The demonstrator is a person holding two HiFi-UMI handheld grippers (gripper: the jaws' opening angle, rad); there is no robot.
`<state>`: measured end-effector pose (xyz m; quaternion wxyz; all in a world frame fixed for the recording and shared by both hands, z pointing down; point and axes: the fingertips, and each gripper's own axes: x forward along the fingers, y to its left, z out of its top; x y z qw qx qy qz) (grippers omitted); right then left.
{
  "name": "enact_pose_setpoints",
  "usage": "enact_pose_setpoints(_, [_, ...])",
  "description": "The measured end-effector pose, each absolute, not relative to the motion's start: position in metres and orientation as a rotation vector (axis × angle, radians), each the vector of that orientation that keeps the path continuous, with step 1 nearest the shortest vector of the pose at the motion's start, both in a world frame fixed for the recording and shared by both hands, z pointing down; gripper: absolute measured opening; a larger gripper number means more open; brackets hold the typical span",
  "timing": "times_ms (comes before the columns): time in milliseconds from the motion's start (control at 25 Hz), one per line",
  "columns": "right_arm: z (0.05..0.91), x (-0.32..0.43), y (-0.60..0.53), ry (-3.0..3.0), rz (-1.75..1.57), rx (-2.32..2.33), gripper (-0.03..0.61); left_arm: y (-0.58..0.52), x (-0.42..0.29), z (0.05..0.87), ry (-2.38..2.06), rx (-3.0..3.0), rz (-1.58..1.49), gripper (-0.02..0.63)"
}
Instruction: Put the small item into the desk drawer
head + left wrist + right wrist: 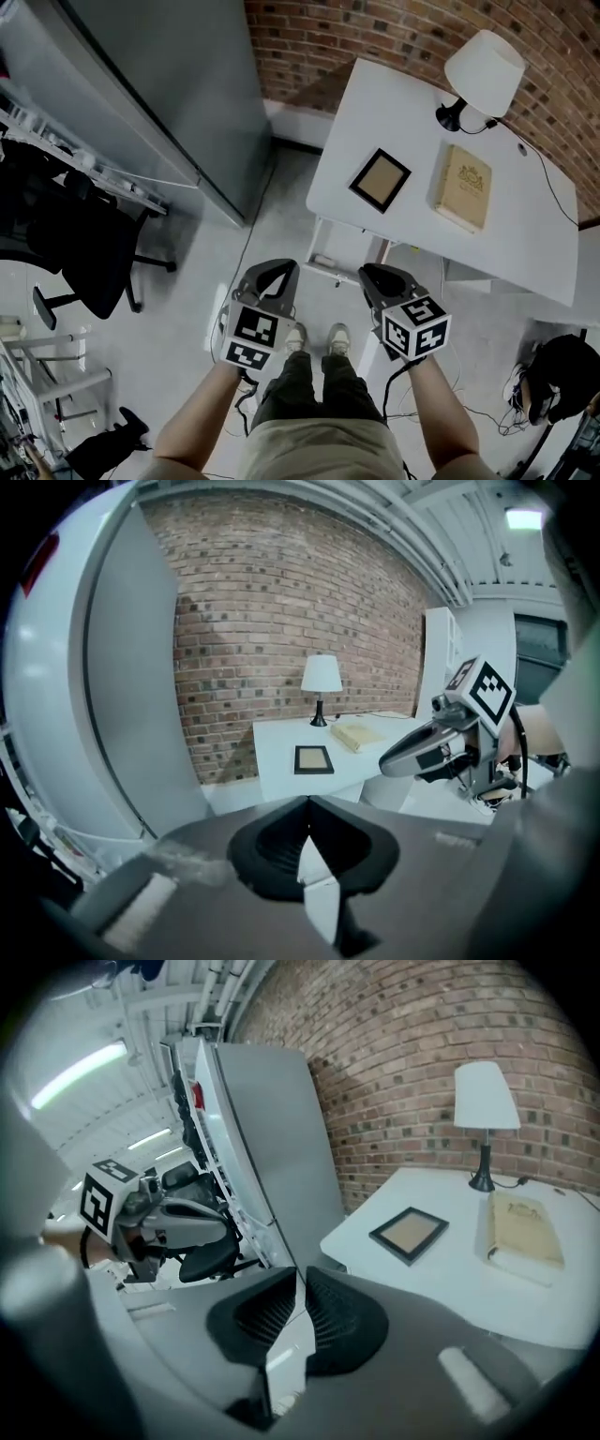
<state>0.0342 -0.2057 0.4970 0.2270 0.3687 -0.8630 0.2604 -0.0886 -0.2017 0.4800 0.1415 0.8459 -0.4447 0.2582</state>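
White desk (412, 220) against brick wall (375, 28); left gripper (273, 272) jaws together, right gripper (380, 275) jaws barely parted.

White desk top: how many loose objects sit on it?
3. A white-shaded table lamp at the far corner, a cream hardcover book in front of it, and a black picture frame left of the book. None looks hidden.

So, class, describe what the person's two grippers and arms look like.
Both the left gripper and right gripper have grey shells, black ribbed pads and a cube of black-and-white square markers. Black cables trail at the wrists. The forearms are bare, no sleeves.
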Motion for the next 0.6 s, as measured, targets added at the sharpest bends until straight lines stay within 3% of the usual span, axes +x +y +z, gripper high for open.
enact_pose_setpoints(600, [0.307, 0.042, -0.155, -2.589, 0.509, 1.069, 0.014, -0.167, -0.07, 0.291, -1.411, 2.723, 0.625, 0.002])
